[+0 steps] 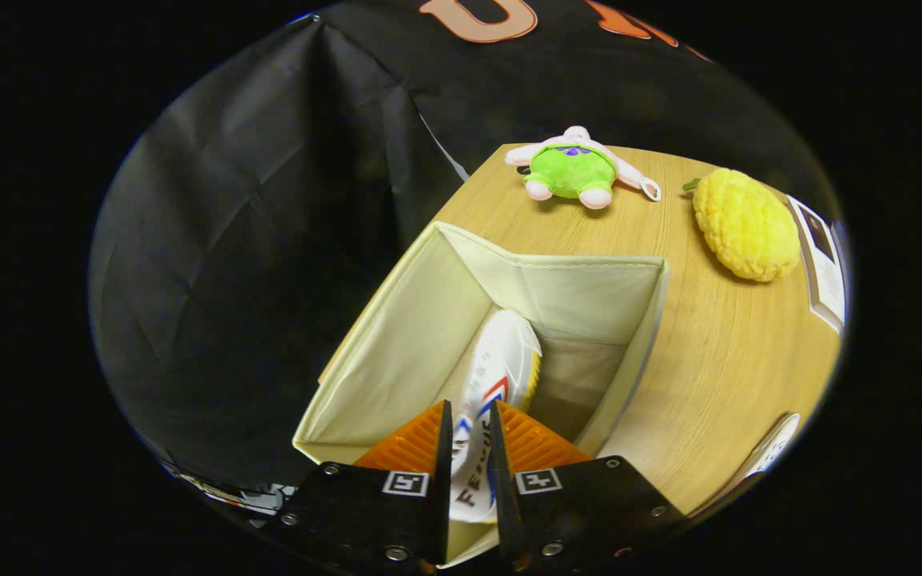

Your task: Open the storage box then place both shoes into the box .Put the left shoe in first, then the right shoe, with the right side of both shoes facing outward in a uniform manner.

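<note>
A cream fabric storage box [589, 292] stands open on the wooden table, just ahead of and below the fingers. A white shoe [497, 372] with red and blue markings hangs toe-down inside the box, near its left wall. My gripper [471, 428] is shut on the shoe, both fingers pressing its upper part from either side. The box floor to the right of the shoe looks bare. The heel end of the shoe is hidden between the fingers.
Beyond the box, a green and pink plush toy [573, 170] lies on the wooden table [717, 360]. A yellow knitted plush [745, 226] sits to its right, next to a white card [825, 268]. The box stands at the table's left edge, with black cloth beyond.
</note>
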Demonstrator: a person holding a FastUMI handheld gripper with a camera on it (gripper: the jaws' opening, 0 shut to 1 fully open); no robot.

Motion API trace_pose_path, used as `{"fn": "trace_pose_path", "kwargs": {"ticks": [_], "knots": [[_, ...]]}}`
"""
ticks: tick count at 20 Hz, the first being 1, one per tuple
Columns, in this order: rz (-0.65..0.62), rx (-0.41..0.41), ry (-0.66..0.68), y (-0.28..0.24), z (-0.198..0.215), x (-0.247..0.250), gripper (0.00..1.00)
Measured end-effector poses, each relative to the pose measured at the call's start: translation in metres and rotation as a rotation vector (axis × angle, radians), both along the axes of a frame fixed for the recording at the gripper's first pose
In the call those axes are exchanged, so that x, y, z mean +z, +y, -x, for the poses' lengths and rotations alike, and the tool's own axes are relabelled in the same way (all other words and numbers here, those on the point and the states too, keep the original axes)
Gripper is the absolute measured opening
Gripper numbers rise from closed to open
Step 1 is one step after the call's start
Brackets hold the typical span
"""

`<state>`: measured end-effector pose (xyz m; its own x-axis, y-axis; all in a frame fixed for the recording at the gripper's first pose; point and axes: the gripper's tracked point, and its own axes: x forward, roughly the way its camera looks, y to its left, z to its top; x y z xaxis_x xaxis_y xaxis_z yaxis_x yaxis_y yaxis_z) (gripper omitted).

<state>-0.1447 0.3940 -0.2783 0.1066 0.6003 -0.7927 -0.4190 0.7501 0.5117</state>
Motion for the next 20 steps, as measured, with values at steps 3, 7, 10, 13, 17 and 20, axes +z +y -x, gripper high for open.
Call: {"fn": "trace_pose_path", "kwargs": {"ticks": [3, 7, 10, 13, 17, 20], "knots": [[-0.046, -0.023, -0.010, -0.006, -0.004, 0.014, 0.55], [-0.096, -0.085, -0.025, -0.030, -0.004, 0.039, 0.80], [-0.153, -0.153, -0.033, -0.052, -0.008, 0.060, 0.87], [-0.179, -0.222, -0.010, -0.081, -0.012, 0.069, 0.89], [-0.123, -0.303, -0.055, -0.144, -0.020, 0.055, 0.91], [-0.043, -0.376, -0.008, -0.199, -0.008, 0.023, 0.91]]}}
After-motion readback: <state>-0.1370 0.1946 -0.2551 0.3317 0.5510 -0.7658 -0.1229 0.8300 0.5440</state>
